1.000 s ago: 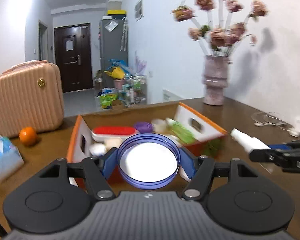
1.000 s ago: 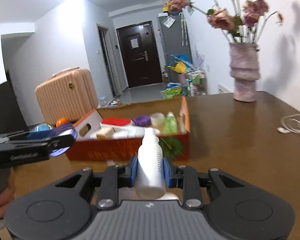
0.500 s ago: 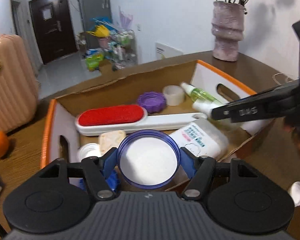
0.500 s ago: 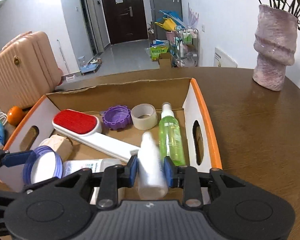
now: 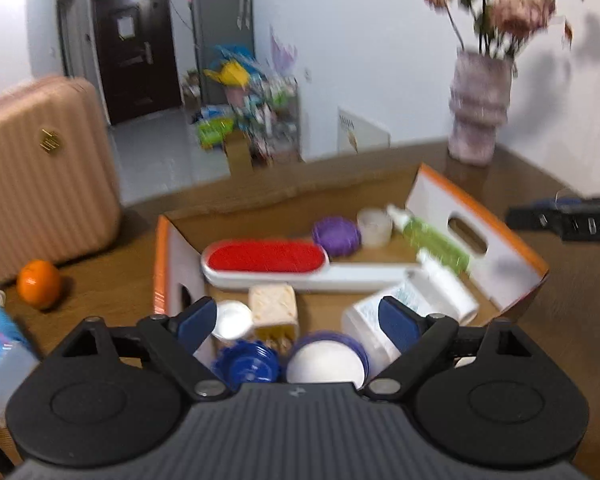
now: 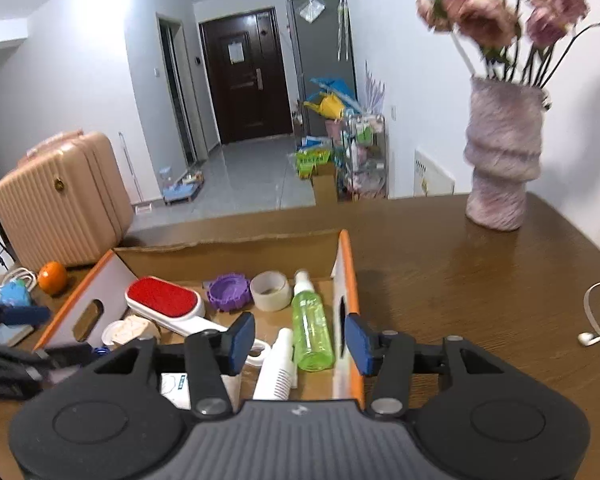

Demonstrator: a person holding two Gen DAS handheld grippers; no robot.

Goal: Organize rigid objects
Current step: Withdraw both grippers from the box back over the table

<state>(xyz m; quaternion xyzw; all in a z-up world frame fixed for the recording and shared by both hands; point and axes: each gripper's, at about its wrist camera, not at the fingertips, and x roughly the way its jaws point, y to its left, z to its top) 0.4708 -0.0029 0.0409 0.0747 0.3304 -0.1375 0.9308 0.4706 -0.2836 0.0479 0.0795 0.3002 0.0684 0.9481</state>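
cardboard box (image 6: 346,264) on table holds the sorted items. white spray bottle (image 6: 278,364) lies inside beside green bottle (image 6: 312,328); blue-rimmed lid (image 5: 326,360) at the near wall. left gripper (image 5: 300,320) and right gripper (image 6: 300,344) jaws just opened, wide, empty: likely both released.

Blk tool (image 5: 296,322), blue pads (image 5: 396,322).

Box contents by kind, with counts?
Spray bottles: 2 (green bottle, white bottle)
Round lids: 4 (purple lid, blue lid, blue-rimmed lid, small white cap)
Lint brush: 1
Tape roll: 1
Beige block: 1
White labelled pack: 1
Total: 10
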